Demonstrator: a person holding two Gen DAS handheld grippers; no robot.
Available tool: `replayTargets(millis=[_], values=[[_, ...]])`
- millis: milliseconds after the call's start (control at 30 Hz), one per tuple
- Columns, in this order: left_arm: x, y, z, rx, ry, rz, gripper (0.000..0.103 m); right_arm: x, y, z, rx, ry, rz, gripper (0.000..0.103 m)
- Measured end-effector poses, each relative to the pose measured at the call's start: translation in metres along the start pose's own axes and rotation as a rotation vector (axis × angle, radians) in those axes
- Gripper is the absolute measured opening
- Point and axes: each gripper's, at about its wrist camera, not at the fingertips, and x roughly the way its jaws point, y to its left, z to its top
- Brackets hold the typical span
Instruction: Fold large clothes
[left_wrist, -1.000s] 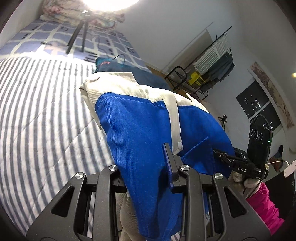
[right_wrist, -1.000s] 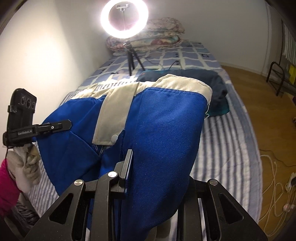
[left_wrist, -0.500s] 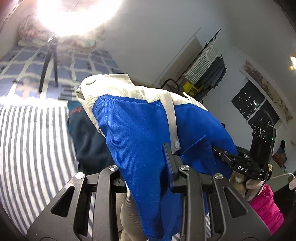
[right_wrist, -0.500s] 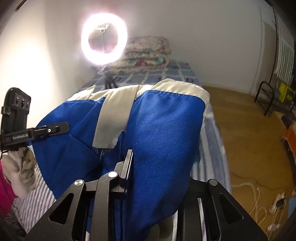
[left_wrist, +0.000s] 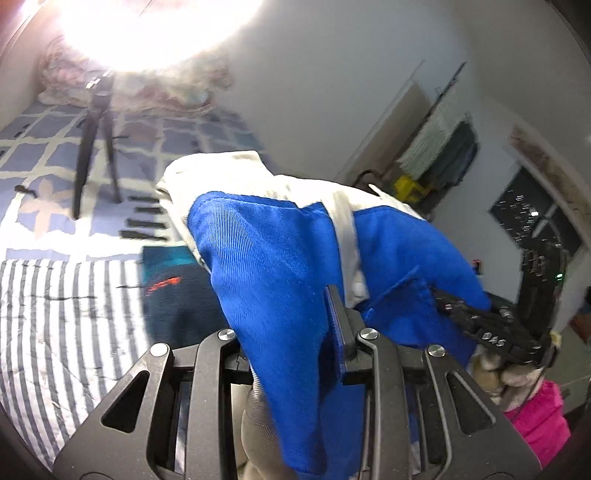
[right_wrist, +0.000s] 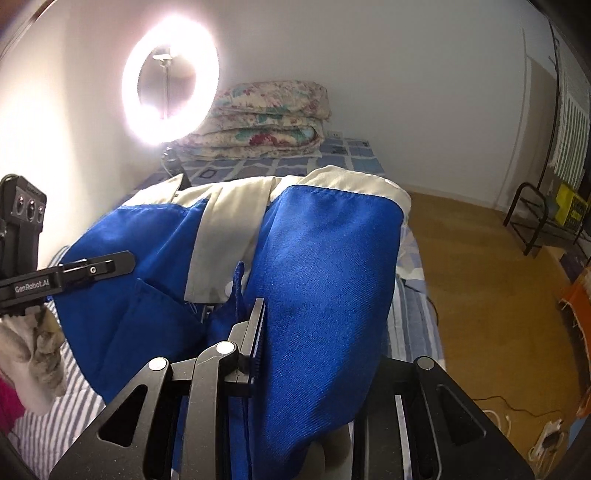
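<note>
A blue jacket with cream trim (left_wrist: 273, 273) hangs between both grippers above the striped bed. My left gripper (left_wrist: 299, 332) is shut on one side of the jacket, whose cloth drapes over the fingers. My right gripper (right_wrist: 306, 332) is shut on the other side of the jacket (right_wrist: 325, 273). The right gripper also shows at the right of the left wrist view (left_wrist: 491, 332). The left gripper shows at the left of the right wrist view (right_wrist: 74, 273). The fingertips are hidden by cloth.
A dark folded garment (left_wrist: 173, 291) lies on the striped bedcover (left_wrist: 62, 325). A ring light on a tripod (right_wrist: 170, 85) stands on the bed before folded floral quilts (right_wrist: 266, 118). Wooden floor (right_wrist: 491, 280) and a drying rack (left_wrist: 439, 155) are to the right.
Both grippers have lifted and tilted upward with the jacket. The view now takes in more of the wall, ring light and quilts, and less of the bed.
</note>
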Motion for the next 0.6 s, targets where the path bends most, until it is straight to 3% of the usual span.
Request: replayTargets(millis=[100, 167, 300, 600], values=[[0.026, 0.026, -0.007, -0.053, 0.089, 0.081, 0.035, 0.025, -0.009, -0.01, 0.004, 0.067, -0.027, 0.027], [0.028, 0.034, -0.012, -0.069, 0.082, 0.086, 0.042, 0.044, -0.02, -0.021, 0.024, 0.132, -0.093, 0.037], [0.024, 0.032, -0.017, -0.011, 0.056, 0.134, 0.057, 0.051, -0.04, -0.034, 0.105, 0.133, -0.086, 0.044], [-0.02, 0.017, -0.016, 0.02, 0.026, 0.184, 0.057, 0.038, -0.04, -0.026, 0.115, 0.104, -0.141, 0.045]])
